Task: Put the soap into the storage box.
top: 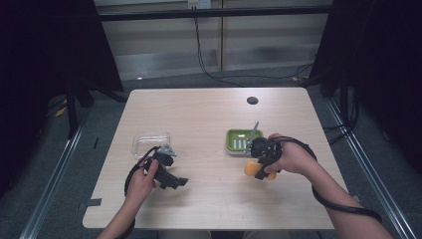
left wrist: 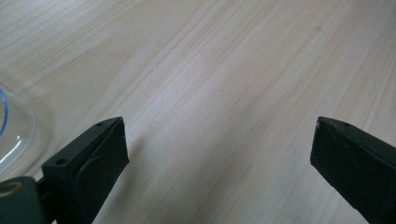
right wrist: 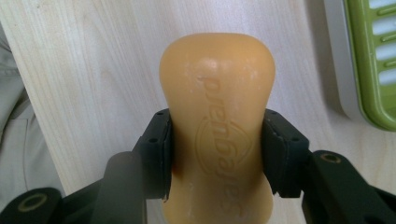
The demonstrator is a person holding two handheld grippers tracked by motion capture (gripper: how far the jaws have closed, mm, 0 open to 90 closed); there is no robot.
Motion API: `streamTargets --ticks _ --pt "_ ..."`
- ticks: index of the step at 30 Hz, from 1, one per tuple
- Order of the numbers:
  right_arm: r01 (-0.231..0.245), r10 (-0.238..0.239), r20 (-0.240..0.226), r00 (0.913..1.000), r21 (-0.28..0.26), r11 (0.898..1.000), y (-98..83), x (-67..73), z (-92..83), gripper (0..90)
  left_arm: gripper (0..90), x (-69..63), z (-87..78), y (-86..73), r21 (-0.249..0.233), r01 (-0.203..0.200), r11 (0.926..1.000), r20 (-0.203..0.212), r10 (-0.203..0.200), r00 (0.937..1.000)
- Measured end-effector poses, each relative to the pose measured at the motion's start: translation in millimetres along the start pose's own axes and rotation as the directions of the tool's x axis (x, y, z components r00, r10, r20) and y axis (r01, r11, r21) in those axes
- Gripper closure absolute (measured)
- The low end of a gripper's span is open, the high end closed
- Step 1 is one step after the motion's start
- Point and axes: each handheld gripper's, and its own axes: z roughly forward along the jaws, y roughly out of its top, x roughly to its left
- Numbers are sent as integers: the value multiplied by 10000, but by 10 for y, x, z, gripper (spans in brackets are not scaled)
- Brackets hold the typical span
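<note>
Orange soap bar (right wrist: pixel 217 126): pinched at its waist between the jaws of the right gripper (right wrist: pixel 217 154), just beside the green soap dish (top: pixel 243 140); left gripper (left wrist: pixel 219 149): jaws spread wide over bare wooden table (left wrist: pixel 224 70), nothing between them, well apart from the dish; clear plastic lid (top: pixel 151 142): just beyond the left gripper.

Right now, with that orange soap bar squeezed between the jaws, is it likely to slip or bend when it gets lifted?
The soap bar looks solid with crisp embossed lettering, so probably stiff, not floppy. Its smooth, slightly glossy surface could be slippery, though the right hand-held gripper clamps its narrowed waist, which should help hold it. It is probably fairly heavy for its size.
</note>
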Motion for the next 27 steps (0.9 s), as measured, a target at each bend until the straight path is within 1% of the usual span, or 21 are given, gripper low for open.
streamTargets --ticks 1,2,3,4,6,9,10,12,14,15,19,20,21,22,27 --pt "-62 62 20 10000 13 10000 6 0 -5 504 38 1 -2 0 -7 4 10000 -2 -4 10000" --pt "-62 62 20 10000 13 10000 6 0 -5 504 38 -21 15 -4 -302 365 9989 -8 -366 9993" --pt "-108 108 31 9999 -46 9999 11 -6 -4 504 38 -21 15 -4 -308 397 9987 -18 -398 9992" --pt "-31 31 16 10000 -17 10000 15 -21 -11 504 38 -22 15 -5 -302 413 9987 -24 -414 9991" --pt "-170 170 -16 9999 -122 9998 25 -36 -15 504 38 -22 17 -5 -291 400 9988 9 -400 9992" --pt "-126 127 25 9999 -174 9998 41 -61 -19 504 38 -22 18 -5 -329 398 9987 16 -398 9992" --pt "-287 287 10 9996 -65 9996 48 -56 -24 504 38 -16 14 -6 -292 312 9991 -9 -312 9995" --pt "-102 102 33 9999 -135 9999 59 -89 -18 504 38 -17 14 -10 -353 369 9987 -40 -371 9993" --pt "-142 143 29 9999 -177 9997 63 -92 -15 504 38 -14 9 -10 -316 353 9989 -45 -354 9994" --pt "-295 296 10 9996 -130 9995 71 -91 -17 504 38 -15 10 -10 -319 357 9989 -41 -359 9993" --pt "-225 226 42 9997 -167 9996 75 -113 -17 504 38 -17 13 -7 -314 342 9989 -24 -343 9994" --pt "-329 330 67 9994 -208 9992 75 -113 -17 504 38 -17 10 -5 -274 328 9991 -33 -329 9995" --pt "-252 254 82 9996 -225 9994 77 -121 -16 504 39 -18 10 -4 -279 326 9991 -19 -327 9995" --pt "-331 333 67 9994 -191 9993 80 -119 -19 504 38 -18 9 -5 -288 330 9990 -51 -331 9994" --pt "-252 254 125 9996 -194 9995 89 -147 -27 504 38 -14 8 -9 -317 340 9989 -45 -341 9994"
